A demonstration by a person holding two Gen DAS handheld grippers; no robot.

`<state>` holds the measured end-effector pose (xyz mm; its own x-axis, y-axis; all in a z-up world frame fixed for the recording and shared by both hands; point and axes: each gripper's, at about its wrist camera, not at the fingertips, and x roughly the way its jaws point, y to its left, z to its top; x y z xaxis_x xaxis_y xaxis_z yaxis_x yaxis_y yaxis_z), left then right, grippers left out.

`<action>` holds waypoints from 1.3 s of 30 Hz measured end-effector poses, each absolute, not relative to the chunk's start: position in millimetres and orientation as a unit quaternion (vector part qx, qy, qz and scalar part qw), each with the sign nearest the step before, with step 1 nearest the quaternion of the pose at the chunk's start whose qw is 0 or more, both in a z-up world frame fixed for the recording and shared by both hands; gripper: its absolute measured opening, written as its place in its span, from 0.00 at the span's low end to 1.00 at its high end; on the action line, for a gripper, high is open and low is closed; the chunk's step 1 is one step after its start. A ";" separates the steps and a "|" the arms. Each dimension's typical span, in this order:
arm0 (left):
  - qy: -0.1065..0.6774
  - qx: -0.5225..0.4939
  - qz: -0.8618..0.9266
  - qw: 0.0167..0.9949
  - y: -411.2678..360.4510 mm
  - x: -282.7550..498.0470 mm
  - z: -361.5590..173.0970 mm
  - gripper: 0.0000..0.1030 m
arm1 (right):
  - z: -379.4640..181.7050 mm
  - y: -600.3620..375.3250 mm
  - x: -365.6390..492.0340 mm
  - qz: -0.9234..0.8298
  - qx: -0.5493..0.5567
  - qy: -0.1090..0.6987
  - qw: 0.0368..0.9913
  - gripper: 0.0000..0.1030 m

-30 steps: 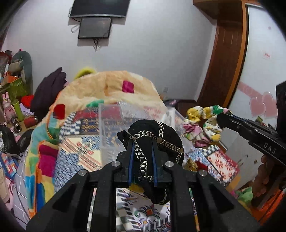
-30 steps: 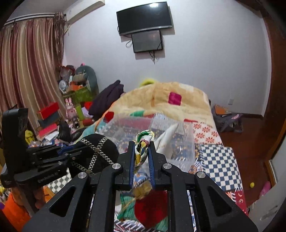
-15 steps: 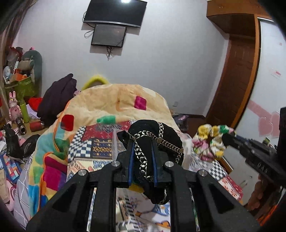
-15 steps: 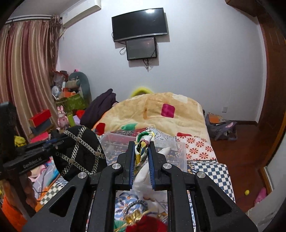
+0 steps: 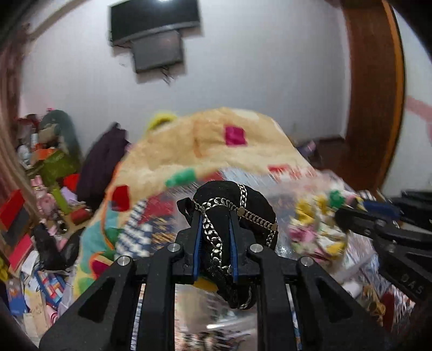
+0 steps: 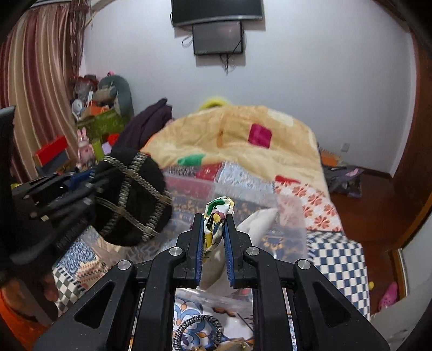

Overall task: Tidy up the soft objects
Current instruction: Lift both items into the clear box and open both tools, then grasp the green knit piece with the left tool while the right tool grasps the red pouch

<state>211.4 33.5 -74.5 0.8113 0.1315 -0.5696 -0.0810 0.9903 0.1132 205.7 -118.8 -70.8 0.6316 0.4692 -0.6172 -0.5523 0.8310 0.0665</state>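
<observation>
My left gripper [image 5: 215, 216] is shut on a black cloth scrunchie with silver chain trim [image 5: 232, 208], held in the air above the bed. It shows at the left of the right wrist view [image 6: 132, 199]. My right gripper [image 6: 214, 216] is shut on a floral scrunchie, yellow, green and pink [image 6: 217, 209], which appears blurred at the right of the left wrist view [image 5: 316, 229]. A clear plastic bin [image 6: 243, 199] stands on the bed just beyond both grippers.
A patchwork bedspread [image 6: 334, 251] and a peach blanket [image 6: 232, 135] cover the bed. A braided hair ring [image 6: 198, 330] lies below the right gripper. Cluttered toys and boxes [image 6: 89, 127] line the left wall. A TV [image 6: 216, 10] hangs on the far wall.
Both grippers have swung and dropped a little toward the bin, still holding their scrunchies. The black scrunchie now sits closer to the right gripper. The left wrist view is motion-blurred.
</observation>
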 end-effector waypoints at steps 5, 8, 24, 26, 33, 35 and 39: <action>0.328 0.014 -0.003 0.945 25.0 208.8 -80.4 0.41 | -83.4 -123.3 208.9 0.270 -0.083 0.349 0.893 0.15; 0.336 -0.023 -0.027 0.941 29.9 205.2 -76.7 0.52 | -81.6 -131.9 205.4 0.267 -0.079 0.355 0.892 0.23; 0.343 -0.064 -0.072 0.934 39.8 126.1 -66.1 0.66 | -57.6 -174.3 145.0 0.265 -0.081 0.298 0.914 0.72; 0.351 -0.064 -0.077 0.931 35.3 119.1 -70.5 0.66 | -62.3 -180.2 140.5 0.263 -0.076 0.305 0.912 0.72; 0.379 -0.053 -0.092 0.919 11.4 107.8 -89.2 0.66 | -92.5 -193.1 133.9 0.275 -0.033 0.367 0.888 0.72; 0.387 -0.048 -0.099 0.915 2.8 107.2 -96.3 0.66 | -102.6 -193.4 132.3 0.284 -0.022 0.384 0.878 0.72; 0.405 -0.039 -0.114 0.907 -14.6 109.2 -111.2 0.66 | -122.7 -191.4 133.6 0.287 -0.010 0.416 0.863 0.72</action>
<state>109.2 -14.6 -111.2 0.6465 -0.2381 -0.7248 0.1756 0.9710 -0.1623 133.6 -191.4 -122.7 0.4890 0.4870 -0.7237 -0.5037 0.8350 0.2216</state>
